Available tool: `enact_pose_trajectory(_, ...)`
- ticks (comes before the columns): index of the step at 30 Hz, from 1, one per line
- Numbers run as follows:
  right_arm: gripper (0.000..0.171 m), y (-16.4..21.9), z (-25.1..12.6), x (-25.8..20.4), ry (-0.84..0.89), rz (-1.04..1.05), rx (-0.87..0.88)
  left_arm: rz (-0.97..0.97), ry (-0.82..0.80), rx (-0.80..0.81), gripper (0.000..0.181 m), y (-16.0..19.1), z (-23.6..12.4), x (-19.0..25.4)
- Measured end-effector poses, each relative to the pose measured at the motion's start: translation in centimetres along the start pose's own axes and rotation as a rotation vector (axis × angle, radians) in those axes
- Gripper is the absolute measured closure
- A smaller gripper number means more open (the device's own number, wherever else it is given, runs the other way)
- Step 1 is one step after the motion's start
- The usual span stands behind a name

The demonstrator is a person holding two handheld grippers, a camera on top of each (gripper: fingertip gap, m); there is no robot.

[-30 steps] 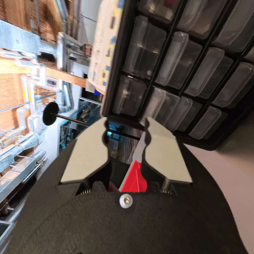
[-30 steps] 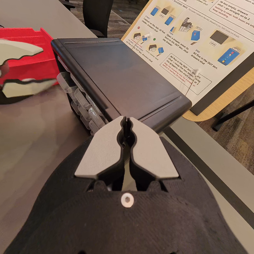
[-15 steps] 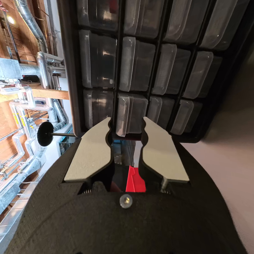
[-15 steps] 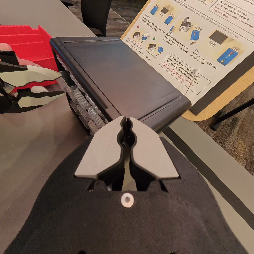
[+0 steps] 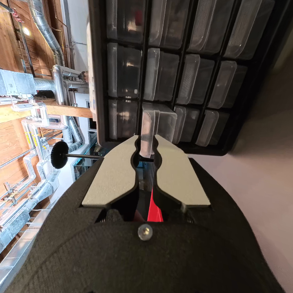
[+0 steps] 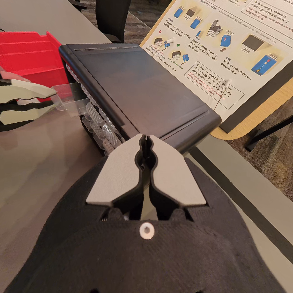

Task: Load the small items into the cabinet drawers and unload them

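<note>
Gripping a clear drawer (image 5: 156,125) part-out of the black cabinet (image 6: 142,88), left claw (image 5: 146,143), right claw (image 6: 145,136) clenched empty

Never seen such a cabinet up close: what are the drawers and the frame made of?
The pulled-out drawer looks like clear, glossy plastic: the red bin shows through it. The cabinet frame seems dark moulded plastic with a smooth satin sheen and rounded corners.

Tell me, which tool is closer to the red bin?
Left. The left tool grips the clear drawer just in front of the red bin; the right tool sits by the cabinet's far corner.
</note>
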State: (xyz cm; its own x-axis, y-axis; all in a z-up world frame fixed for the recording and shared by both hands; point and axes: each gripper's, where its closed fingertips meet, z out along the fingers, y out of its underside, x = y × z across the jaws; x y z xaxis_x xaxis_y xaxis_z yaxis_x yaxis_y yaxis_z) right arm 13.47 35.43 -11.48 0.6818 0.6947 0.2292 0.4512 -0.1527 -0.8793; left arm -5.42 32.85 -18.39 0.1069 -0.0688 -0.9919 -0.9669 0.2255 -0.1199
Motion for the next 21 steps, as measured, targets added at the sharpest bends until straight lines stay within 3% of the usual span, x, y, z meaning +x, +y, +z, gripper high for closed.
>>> enact_pose_trajectory(1, 0.170, 0.0, 0.0, 0.0, 0.001, -0.001, -0.001, 0.005, 0.001, 0.001, 0.168, 0.0, -0.4, 0.0)
enact_pose_trajectory(17, 0.170, 0.0, 0.0, 0.0, 0.008, -0.005, -0.008, 0.016, 0.030, 0.016, 0.166, -0.5, -4.0, 1.1)
enact_pose_trajectory(21, 0.170, 0.0, 0.0, 0.0, 0.007, -0.004, -0.006, -0.007, 0.023, 0.024, 0.155, -0.5, -4.1, 0.8)
